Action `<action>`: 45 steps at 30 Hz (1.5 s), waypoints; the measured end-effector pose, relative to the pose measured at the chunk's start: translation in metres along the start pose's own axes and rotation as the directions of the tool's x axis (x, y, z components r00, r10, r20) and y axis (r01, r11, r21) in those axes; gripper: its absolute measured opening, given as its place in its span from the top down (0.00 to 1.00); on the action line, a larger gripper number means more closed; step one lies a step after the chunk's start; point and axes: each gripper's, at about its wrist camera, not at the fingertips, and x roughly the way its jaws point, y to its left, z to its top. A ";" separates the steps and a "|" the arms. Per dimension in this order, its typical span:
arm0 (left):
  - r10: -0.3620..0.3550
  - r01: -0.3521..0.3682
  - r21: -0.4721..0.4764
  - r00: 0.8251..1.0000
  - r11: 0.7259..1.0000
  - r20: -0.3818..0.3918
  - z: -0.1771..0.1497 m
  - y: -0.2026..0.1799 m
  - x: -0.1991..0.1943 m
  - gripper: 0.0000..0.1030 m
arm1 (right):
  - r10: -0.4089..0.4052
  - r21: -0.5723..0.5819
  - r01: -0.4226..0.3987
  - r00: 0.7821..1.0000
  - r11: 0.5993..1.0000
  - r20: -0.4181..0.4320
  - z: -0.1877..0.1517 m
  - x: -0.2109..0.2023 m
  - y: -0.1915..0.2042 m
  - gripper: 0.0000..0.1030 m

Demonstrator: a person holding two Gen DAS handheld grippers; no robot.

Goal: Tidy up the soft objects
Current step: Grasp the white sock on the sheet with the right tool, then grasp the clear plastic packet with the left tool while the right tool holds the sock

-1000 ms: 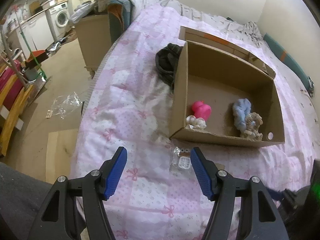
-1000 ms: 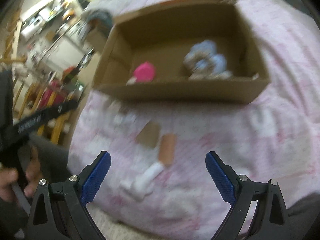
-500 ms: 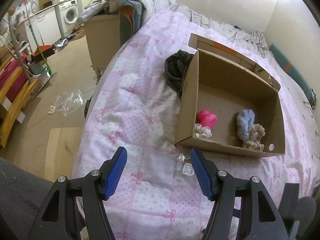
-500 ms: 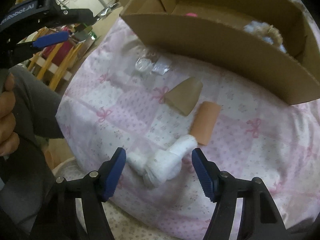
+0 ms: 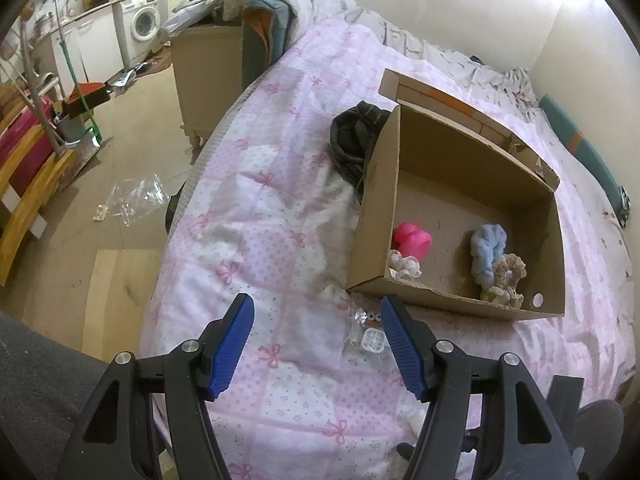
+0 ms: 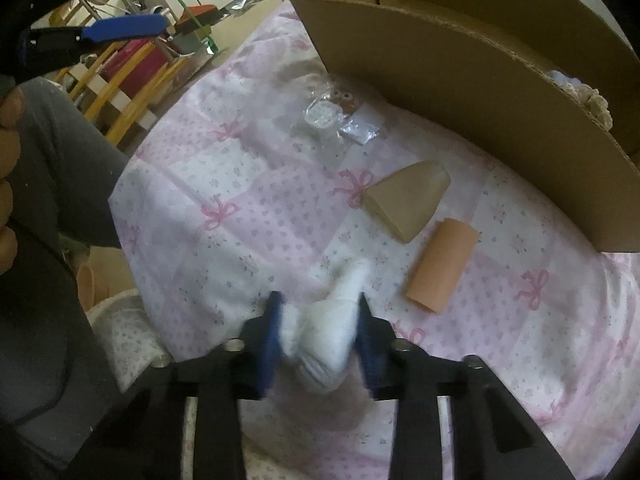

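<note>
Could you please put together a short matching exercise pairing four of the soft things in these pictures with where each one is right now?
Things:
1. white rolled cloth
2. pink plush toy
3. peach roll
4. dark garment

Places:
A. on the bedspread, outside the cardboard box, near its front wall
B. between the fingers of the right claw
C. inside the box, near its left wall
D. on the bed against the outside of the box's left wall

Pairs: 1-B, 2-C, 3-A, 4-D
</note>
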 end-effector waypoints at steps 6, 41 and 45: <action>0.006 -0.006 -0.019 1.000 1.000 -0.003 -0.001 0.003 0.002 0.39 | 0.016 -0.006 -0.016 0.998 1.000 0.058 0.001 -0.017 0.001 0.76; -0.021 0.027 0.048 0.991 0.998 -0.129 -0.045 -0.045 0.111 0.39 | -0.044 0.441 -0.138 0.925 0.887 0.378 -0.017 -0.098 -0.092 0.76; -0.014 0.026 0.084 0.990 0.996 -0.142 -0.048 -0.053 0.116 0.39 | -0.050 0.439 -0.128 0.927 0.890 0.372 -0.017 -0.097 -0.090 0.76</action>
